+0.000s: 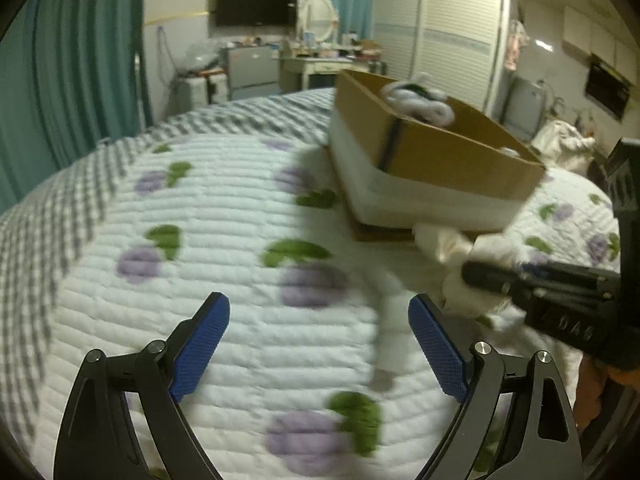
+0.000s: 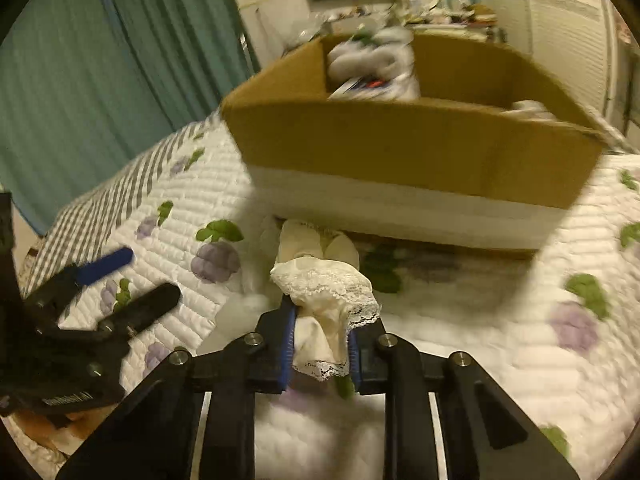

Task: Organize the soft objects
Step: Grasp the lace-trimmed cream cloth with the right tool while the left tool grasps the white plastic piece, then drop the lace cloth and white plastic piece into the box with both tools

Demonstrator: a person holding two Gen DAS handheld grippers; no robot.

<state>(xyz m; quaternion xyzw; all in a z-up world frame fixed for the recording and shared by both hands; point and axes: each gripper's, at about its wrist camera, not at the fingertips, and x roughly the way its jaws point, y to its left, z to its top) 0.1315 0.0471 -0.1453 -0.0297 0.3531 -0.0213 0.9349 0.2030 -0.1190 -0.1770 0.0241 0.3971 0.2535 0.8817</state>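
Note:
My right gripper (image 2: pixel 322 334) is shut on a cream lace-trimmed cloth (image 2: pixel 326 300) and holds it just above the quilt, in front of a brown cardboard box (image 2: pixel 400 148). The box holds white soft items (image 2: pixel 372 60) at its far end. In the left wrist view the same box (image 1: pixel 448 152) stands to the right, the cloth (image 1: pixel 460 264) shows below it, and the right gripper (image 1: pixel 496 282) is on it. My left gripper (image 1: pixel 318 320) is open and empty over the quilt; it also shows at the left of the right wrist view (image 2: pixel 148 278).
The bed has a white quilt (image 1: pixel 224 208) with purple flowers and a grey checked border. Teal curtains (image 1: pixel 76 68) hang at the left. A dresser with a mirror (image 1: pixel 316 16), a television and a wardrobe stand beyond the bed.

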